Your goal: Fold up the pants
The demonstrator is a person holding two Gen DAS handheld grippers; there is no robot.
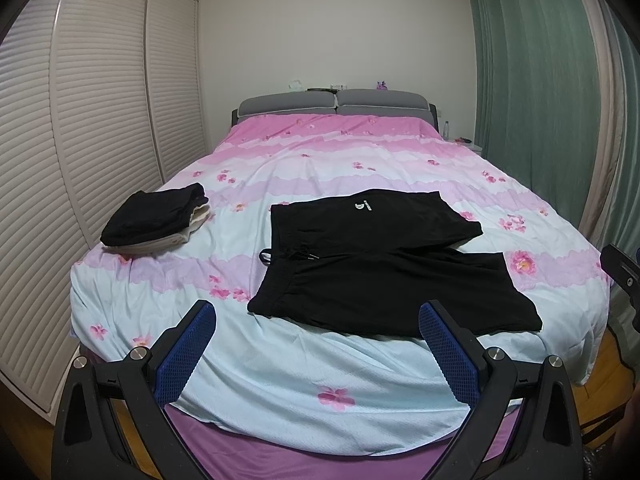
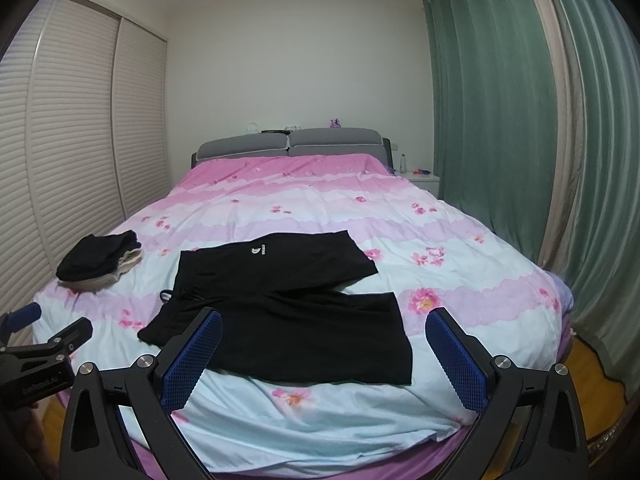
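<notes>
- Left gripper point(image 1: 318, 344): jaws spread wide, nothing between the blue pads point(image 1: 185, 354). It hangs off the foot of the bed point(image 1: 280, 380), short of the cloth.
- Right gripper point(image 2: 323, 346): likewise released and empty, at the same edge, toward the leg-hem side.
- Shorts point(image 1: 384, 264): black, laid flat on the near half of the bed, waistband to the left, legs running right. The drawstring point(image 1: 266, 257) loops out past the waistband. The two legs splay apart, with a wedge of cover showing between them. A small white logo point(image 1: 362, 205) sits on the far leg.
- Risk, judged: the fabric looks thin and limp; a pinch at the near edge may take only the top layer, so the fold would drag and bunch.
- Risk, judged: the cover beneath is rumpled and soft; jaws pressed low could catch it together with the shorts.
- Risk, judged: uneven lift by the two grippers would skew the legs, already out of line.
- Risk, judged: the loose drawstring could snag or end up outside the fold.
- Stack point(image 1: 156, 220): folded garments, far left, well apart from the shorts.
</notes>
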